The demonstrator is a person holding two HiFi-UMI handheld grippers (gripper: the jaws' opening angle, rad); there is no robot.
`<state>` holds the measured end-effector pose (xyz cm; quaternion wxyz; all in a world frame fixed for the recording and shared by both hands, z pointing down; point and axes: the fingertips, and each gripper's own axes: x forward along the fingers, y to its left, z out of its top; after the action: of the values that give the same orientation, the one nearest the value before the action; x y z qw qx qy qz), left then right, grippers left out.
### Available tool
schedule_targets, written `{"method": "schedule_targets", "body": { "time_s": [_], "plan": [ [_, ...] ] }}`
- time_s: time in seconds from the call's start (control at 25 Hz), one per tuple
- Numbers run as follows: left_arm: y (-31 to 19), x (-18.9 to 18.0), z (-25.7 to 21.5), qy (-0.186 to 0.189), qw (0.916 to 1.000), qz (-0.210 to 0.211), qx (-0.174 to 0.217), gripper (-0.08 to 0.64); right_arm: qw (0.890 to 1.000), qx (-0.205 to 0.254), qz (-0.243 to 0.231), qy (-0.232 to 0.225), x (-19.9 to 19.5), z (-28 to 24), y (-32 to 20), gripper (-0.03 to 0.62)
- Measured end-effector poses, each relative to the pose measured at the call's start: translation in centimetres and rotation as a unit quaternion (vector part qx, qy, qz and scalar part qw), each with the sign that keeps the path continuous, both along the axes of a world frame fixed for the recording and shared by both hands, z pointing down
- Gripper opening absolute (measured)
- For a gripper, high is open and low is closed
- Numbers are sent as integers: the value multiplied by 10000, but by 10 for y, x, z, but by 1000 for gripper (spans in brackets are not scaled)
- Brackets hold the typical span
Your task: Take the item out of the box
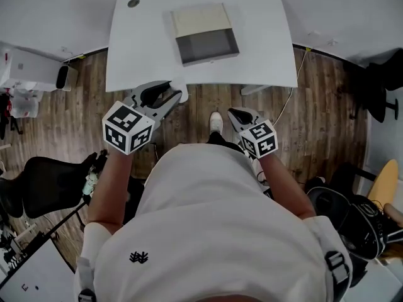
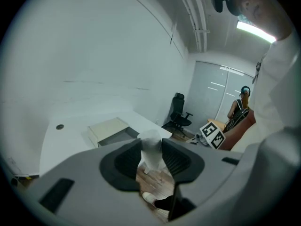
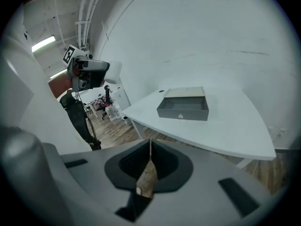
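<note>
White item (image 2: pixel 151 147): one, pale, soft-looking and crumpled; material not identifiable. It is sitting pinched between the ribbed black pads of the left claw (image 1: pixel 171 94). It is out of the box, hanging in the air at the near edge of the desk (image 1: pixel 264 43). The left claw is gripping it at a moderate width.

Right claw (image 3: pixel 150 149): the jaws are meeting at the tips with nothing between them. It is hovering short of the desk, over the floor.

Box (image 1: pixel 204 33): one, rectangular, resting mid-desk toward the far side. It has a flat beige top, and a gray drawer with a small round knob (image 3: pixel 180 116) is standing pulled open toward the person.

Desk: one, smooth and white, carrying one round cable grommet (image 1: pixel 133 2) near its far left corner.

Room: brown wood-plank floor (image 1: pixel 315 118) and plain white walls (image 2: pixel 94 55). One black office chair (image 1: pixel 38 181) is standing at the person's left.
</note>
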<state>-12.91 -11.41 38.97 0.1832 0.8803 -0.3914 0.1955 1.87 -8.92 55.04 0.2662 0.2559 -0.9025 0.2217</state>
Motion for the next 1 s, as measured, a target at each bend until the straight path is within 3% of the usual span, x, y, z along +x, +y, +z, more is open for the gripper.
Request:
{"method": "schedule_targets", "body": {
  "time_s": [0.52,1.0],
  "plan": [
    [104,-26,-15,321,9988,313,173,144,9998,77,179,5,-33,-9,82,14],
    [146,-30,-19,490,9978,344,292,143,9994,338,94,60,-44,-19,112,11]
  ]
}}
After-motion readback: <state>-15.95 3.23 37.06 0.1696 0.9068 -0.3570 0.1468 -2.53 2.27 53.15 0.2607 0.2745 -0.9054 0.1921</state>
